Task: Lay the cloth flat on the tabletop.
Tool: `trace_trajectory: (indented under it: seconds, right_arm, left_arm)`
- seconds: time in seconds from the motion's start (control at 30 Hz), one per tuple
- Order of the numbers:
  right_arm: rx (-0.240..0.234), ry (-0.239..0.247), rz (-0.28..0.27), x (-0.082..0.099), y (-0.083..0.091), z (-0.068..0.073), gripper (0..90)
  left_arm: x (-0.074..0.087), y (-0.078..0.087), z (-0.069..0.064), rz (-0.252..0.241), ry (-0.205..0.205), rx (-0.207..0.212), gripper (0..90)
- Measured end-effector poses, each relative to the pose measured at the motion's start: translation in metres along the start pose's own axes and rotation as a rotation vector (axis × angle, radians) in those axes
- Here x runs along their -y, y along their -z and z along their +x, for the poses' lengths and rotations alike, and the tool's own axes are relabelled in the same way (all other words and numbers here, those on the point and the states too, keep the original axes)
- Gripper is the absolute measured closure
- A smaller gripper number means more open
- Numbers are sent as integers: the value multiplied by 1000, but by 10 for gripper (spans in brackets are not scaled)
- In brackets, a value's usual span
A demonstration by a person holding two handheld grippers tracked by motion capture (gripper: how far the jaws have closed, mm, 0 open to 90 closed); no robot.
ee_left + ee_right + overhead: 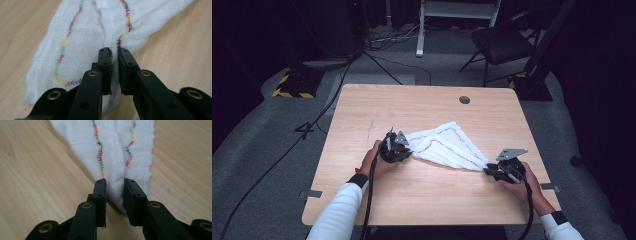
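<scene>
With the left gripper (406, 149) pinched on one corner of the white muslin cloth (447, 145) lying mid-table (422, 105) and the right gripper (490, 170) clamped on the opposite corner, both hands should keep even tension so the fold lands straight.

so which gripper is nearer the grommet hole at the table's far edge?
Left. The left gripper grips the cloth at its left corner, diagonally below the grommet hole. The right gripper holds the cloth's near-right corner, farther off.
</scene>
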State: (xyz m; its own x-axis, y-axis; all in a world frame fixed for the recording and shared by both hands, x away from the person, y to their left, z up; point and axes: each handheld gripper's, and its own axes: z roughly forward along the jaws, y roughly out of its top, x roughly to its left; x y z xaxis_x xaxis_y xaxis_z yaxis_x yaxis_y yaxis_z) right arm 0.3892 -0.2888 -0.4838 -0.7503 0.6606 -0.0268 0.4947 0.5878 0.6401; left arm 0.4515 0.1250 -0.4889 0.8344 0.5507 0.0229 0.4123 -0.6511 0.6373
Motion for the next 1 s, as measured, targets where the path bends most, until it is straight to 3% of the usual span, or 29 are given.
trace_trajectory:
  seconds: [0.3, 0.37, 0.47, 0.6, 0.67, 0.8, 1.0]
  right_arm:
    - [-90, 14, -6, 5, 5, 25, 686]
    - [-95, 36, 1, 5, 7, 30, 665]
    - [-99, 57, -5, 5, 10, 32, 623]
    - [-68, 32, -61, 2, 17, 24, 572]
    - [-45, 22, -83, 2, 21, 19, 562]
    - [13, 1, -120, 1, 25, 7, 557]
    - [69, -28, -153, -7, 21, -14, 559]
  left_arm:
    - [-8, -9, 19, -23, 71, -36, 790]
    - [-10, -9, 16, -17, 73, -72, 710]
    - [-13, -4, 12, -51, 90, -59, 542]
    - [-25, 0, -2, -117, 65, 2, 395]
    - [-33, -4, -13, -118, 32, 28, 361]
    - [-48, -21, -25, -96, 5, 34, 307]
    - [-64, -42, -17, -51, 99, -18, 302]
